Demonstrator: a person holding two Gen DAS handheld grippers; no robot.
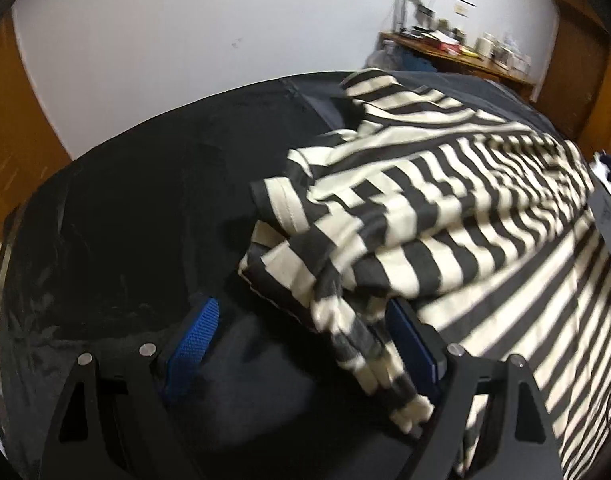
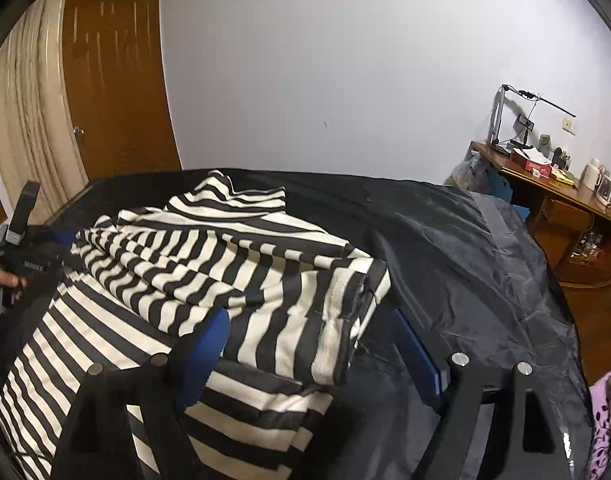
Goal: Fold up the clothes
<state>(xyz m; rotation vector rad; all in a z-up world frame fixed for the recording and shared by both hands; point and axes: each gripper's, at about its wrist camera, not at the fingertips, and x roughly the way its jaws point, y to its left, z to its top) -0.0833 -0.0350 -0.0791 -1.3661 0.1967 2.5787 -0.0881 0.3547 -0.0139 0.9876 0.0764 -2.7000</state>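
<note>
Both my hand-held grippers released: left hand-held gripper (image 1: 301,344) at striped shirt (image 1: 445,216) near-left corner; right hand-held gripper (image 2: 311,344) straddles folded sleeve cuff (image 2: 345,312)

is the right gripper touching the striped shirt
Cannot tell. In the right wrist view the right gripper stands open around the folded edge of the striped shirt; its left blue pad overlaps the cloth, but no contact or gap shows plainly.

We count one striped garment (image 2: 233,264), one dark sheet (image 2: 465,248) under it, two grippers, ours on the right (image 2: 309,344) and the left (image 1: 301,344), one wooden door (image 2: 113,80), one cluttered bench (image 2: 553,196), one lamp (image 2: 521,112).
</note>
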